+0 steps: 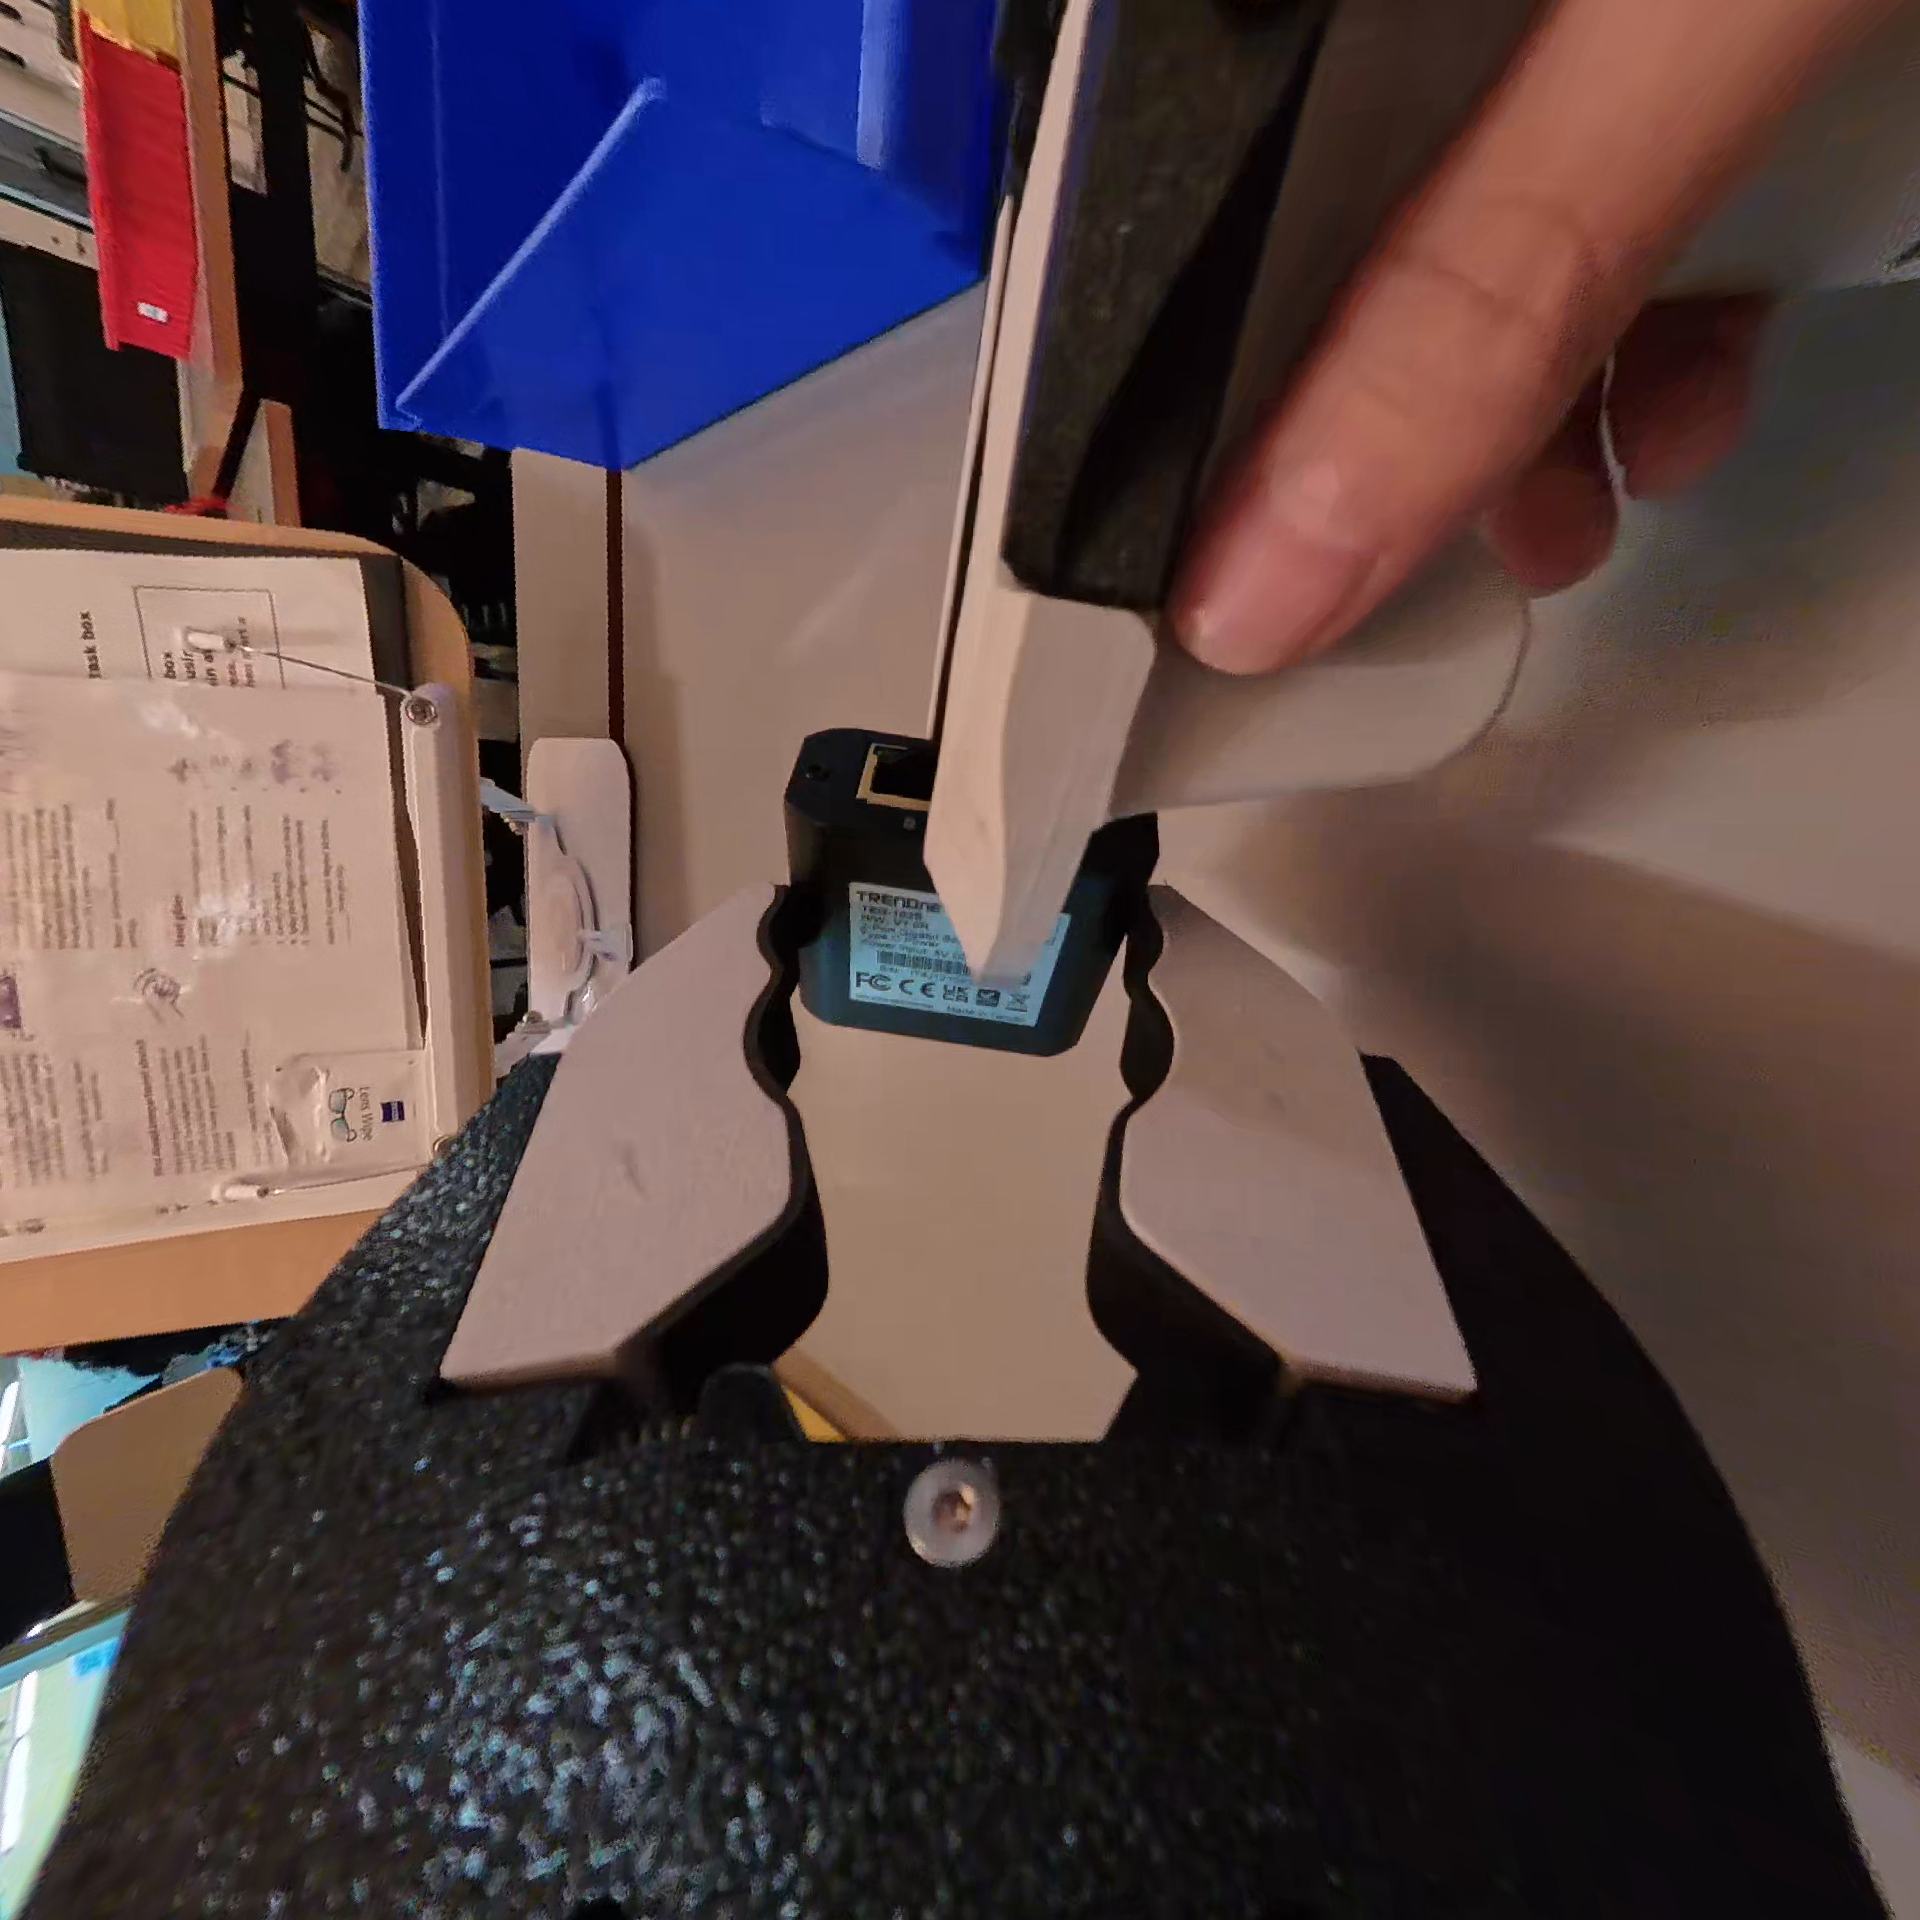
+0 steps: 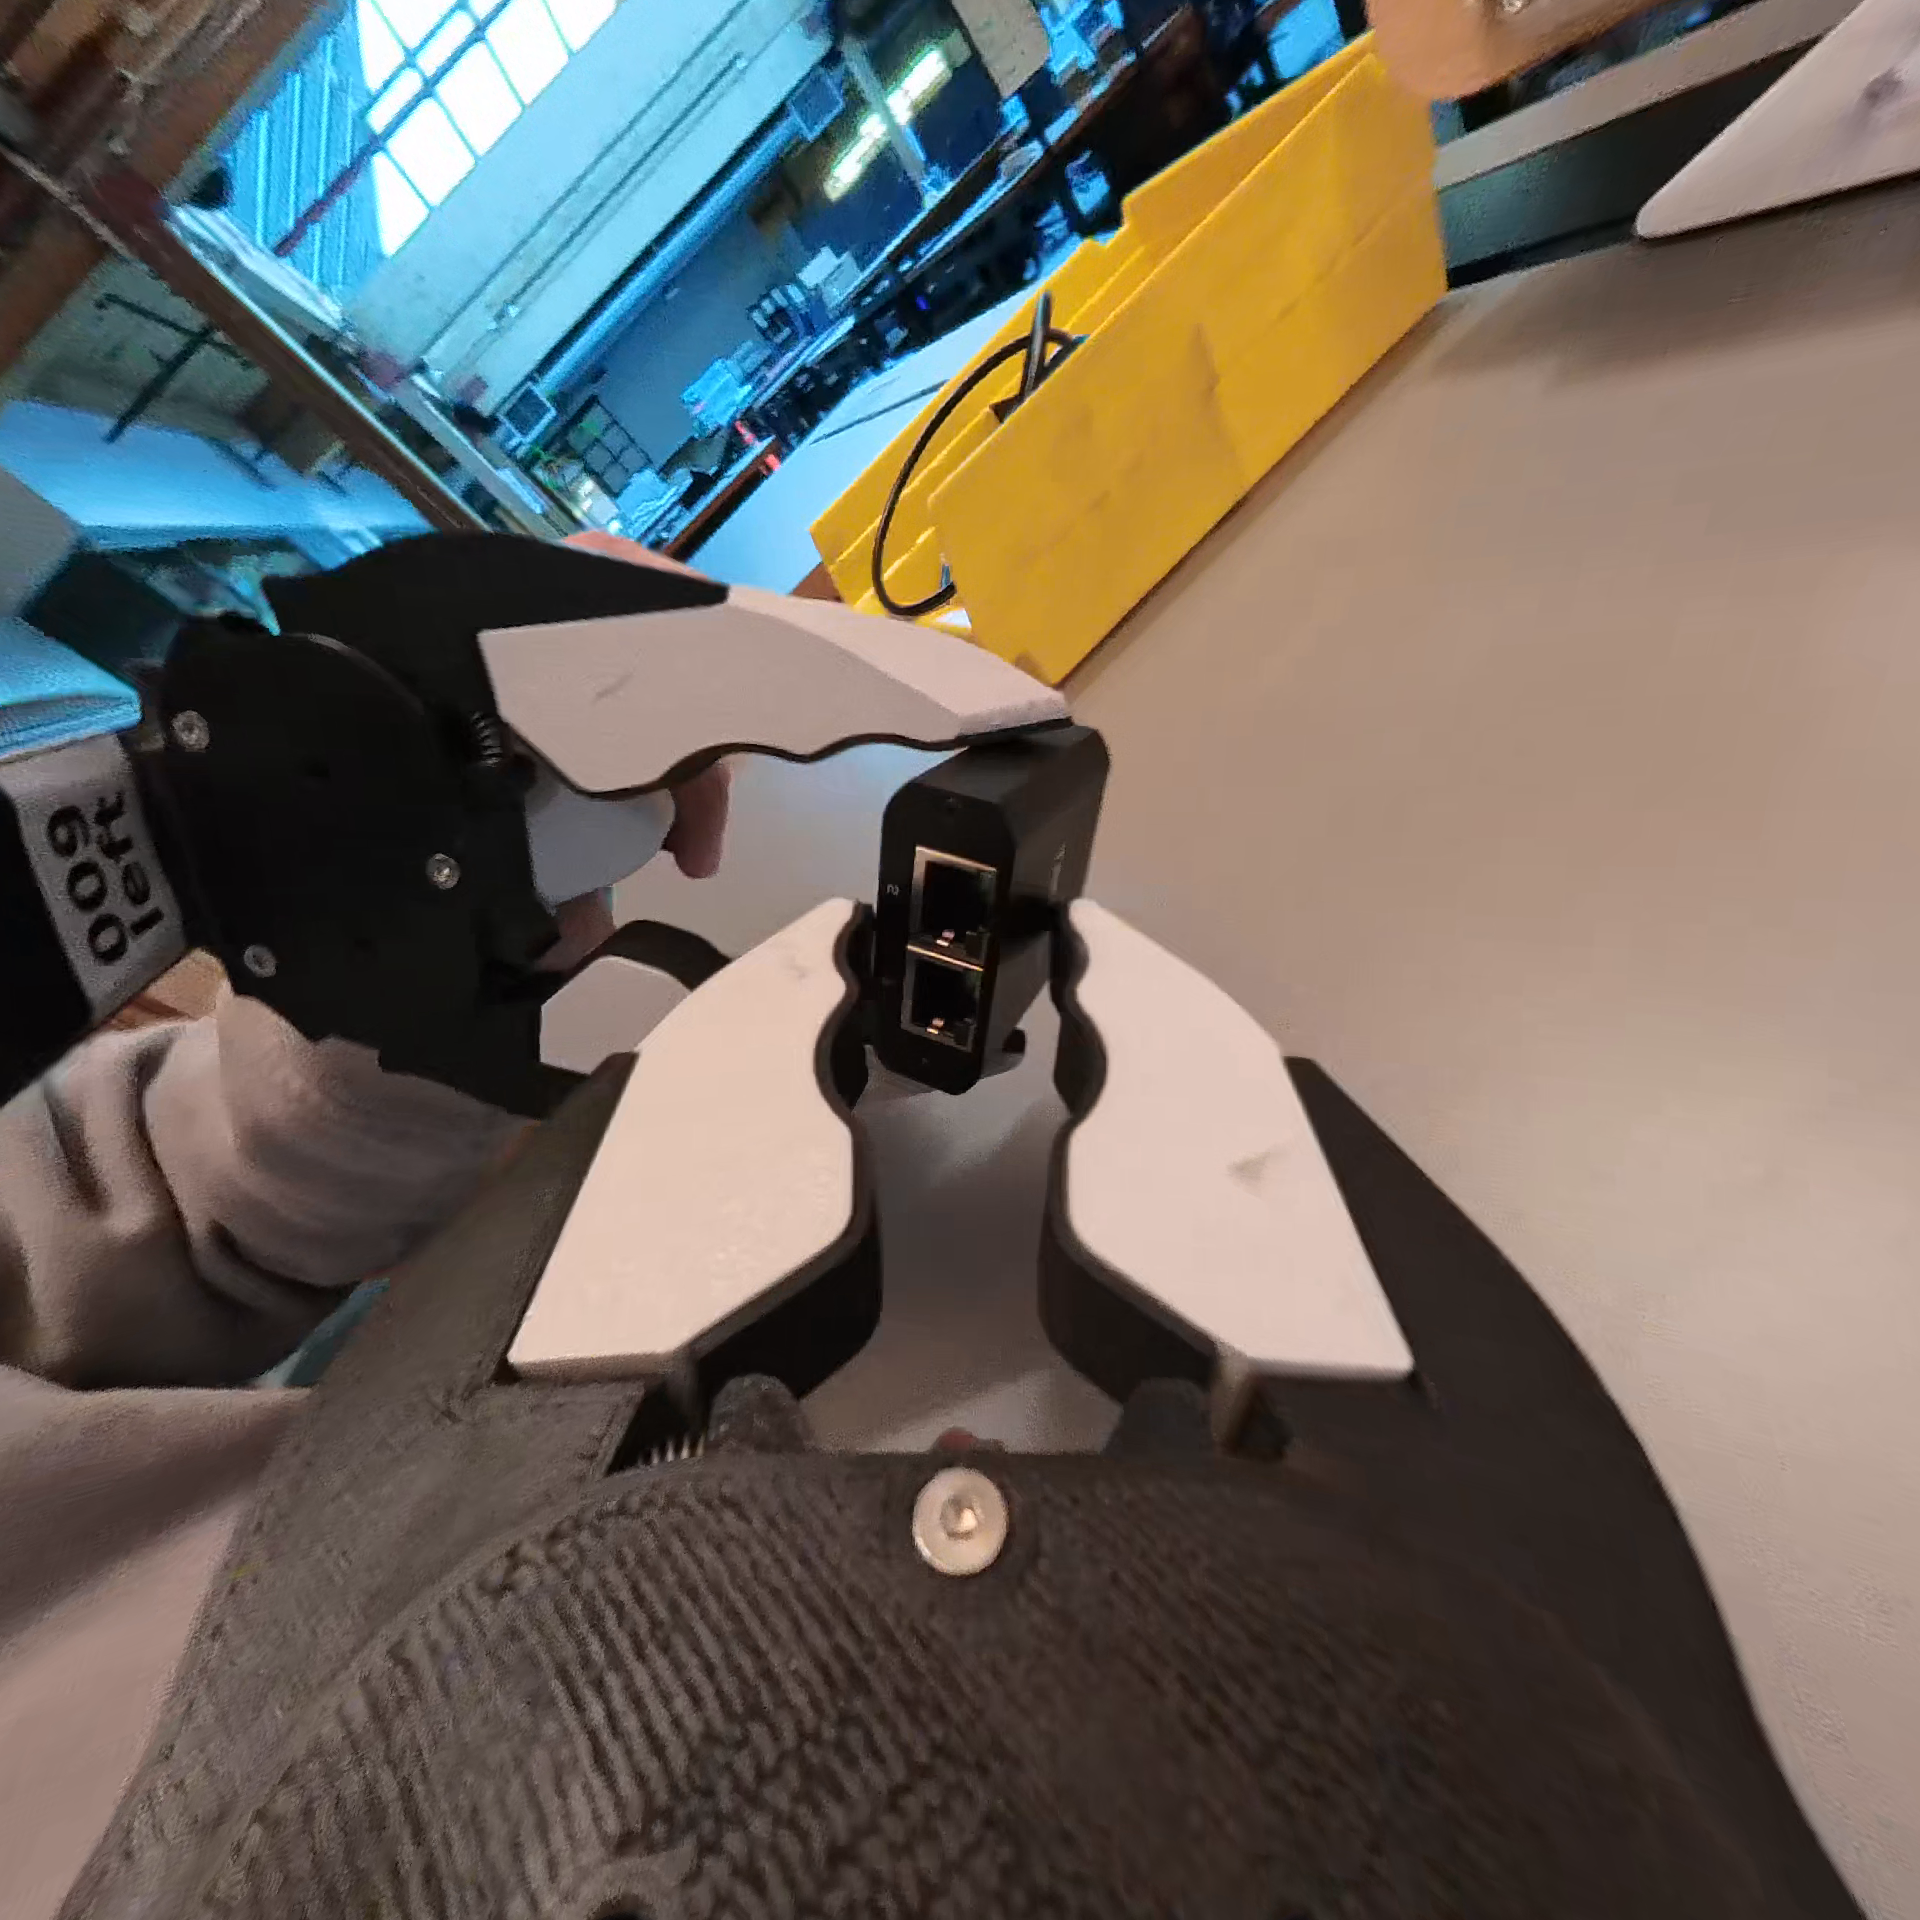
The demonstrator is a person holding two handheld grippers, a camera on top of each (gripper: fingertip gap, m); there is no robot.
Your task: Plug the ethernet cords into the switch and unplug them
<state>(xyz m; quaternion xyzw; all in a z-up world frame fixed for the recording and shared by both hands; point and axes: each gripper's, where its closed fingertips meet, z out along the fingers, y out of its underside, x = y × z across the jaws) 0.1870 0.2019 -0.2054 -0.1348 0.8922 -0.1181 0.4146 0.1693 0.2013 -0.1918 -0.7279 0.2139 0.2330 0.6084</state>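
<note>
Small black switch (image 2: 987, 914) is sitting held above the pale desk (image 2: 1558, 935), both grippers meeting on it. Left gripper (image 1: 961, 935) is closing its jaws on the switch's two sides; in the left wrist view the labelled face of the switch (image 1: 904, 987) is facing the camera, with one port showing at its far end. Right gripper (image 2: 956, 971) is also gripping the switch, its jaws pressing either side of the port end; the right wrist view is looking straight into two stacked ports, both empty. In the left wrist view the right gripper is coming in from above, one pale finger lying across the label, a hand (image 1: 1455, 395) wrapping its handle. In the right wrist view the left gripper is reaching in from the left, its upper finger touching the switch's top edge. A yellow bin (image 2: 1195, 416) is standing farther back on the desk with a black cord (image 2: 914, 488) looping out of it. A blue bin (image 1: 675, 208) is showing behind in the left wrist view.
</note>
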